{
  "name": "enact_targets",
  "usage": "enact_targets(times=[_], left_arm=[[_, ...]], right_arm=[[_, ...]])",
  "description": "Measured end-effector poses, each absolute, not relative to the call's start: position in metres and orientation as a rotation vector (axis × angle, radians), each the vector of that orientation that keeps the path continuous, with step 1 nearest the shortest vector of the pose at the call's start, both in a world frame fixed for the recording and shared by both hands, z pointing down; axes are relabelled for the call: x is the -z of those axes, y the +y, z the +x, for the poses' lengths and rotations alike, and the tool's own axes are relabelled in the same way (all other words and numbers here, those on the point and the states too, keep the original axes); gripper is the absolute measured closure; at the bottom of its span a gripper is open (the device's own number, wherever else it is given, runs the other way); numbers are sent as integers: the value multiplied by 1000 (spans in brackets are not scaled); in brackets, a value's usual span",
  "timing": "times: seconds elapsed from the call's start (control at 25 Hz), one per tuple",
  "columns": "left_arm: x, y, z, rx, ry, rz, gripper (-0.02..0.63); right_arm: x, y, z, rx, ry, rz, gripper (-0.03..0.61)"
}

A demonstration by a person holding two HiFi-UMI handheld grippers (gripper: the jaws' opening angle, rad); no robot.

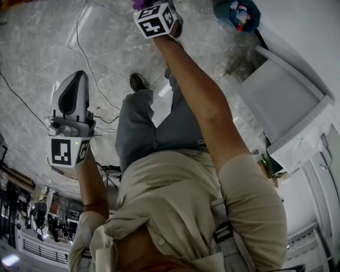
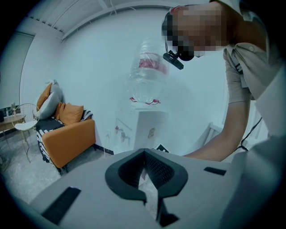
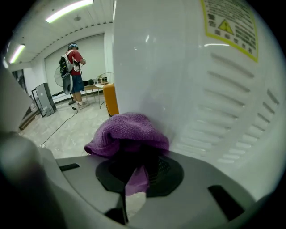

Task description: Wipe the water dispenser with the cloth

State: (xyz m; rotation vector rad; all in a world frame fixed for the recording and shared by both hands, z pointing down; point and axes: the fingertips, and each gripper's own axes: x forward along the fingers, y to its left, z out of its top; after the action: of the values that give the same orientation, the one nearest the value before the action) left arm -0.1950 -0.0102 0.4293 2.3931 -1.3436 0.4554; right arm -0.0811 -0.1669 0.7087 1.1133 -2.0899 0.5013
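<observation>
My right gripper (image 3: 134, 157) is shut on a bunched purple cloth (image 3: 127, 132), which presses against a white ribbed panel of the water dispenser (image 3: 187, 80) below a yellow warning label (image 3: 230, 22). In the head view that gripper (image 1: 156, 18) is stretched far forward at the top edge, with a bit of the cloth (image 1: 141, 3) showing past its marker cube. My left gripper (image 1: 73, 82) hangs at the left over the floor, shut and holding nothing. Its view shows the jaws (image 2: 144, 154) closed and, farther off, the dispenser (image 2: 149, 129) with its clear bottle (image 2: 147, 80) on top.
A white cabinet-like box (image 1: 287, 106) stands at the right and a blue item (image 1: 236, 13) sits near the top. Cables (image 1: 85, 48) run across the marble floor. An orange sofa (image 2: 67, 134) and a small round table (image 2: 22, 127) stand left of the dispenser. Another person (image 3: 73, 67) stands far off.
</observation>
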Motion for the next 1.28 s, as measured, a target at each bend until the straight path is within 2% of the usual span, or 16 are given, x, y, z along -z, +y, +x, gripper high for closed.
enact_targets(times=[0.6, 0.96, 1.28], left_arm=[[-337, -32, -183, -434, -1357, 2441, 597], [-281, -38, -186, -410, -1389, 2469, 597], [-240, -24, -195, -404, -1441, 2480, 597]], right_arm=[[-637, -194, 60, -555, -1906, 1289, 520], [-579, -201, 109, -545, -1833, 1371, 520], [-527, -200, 124, -519, -1844, 1409, 520]])
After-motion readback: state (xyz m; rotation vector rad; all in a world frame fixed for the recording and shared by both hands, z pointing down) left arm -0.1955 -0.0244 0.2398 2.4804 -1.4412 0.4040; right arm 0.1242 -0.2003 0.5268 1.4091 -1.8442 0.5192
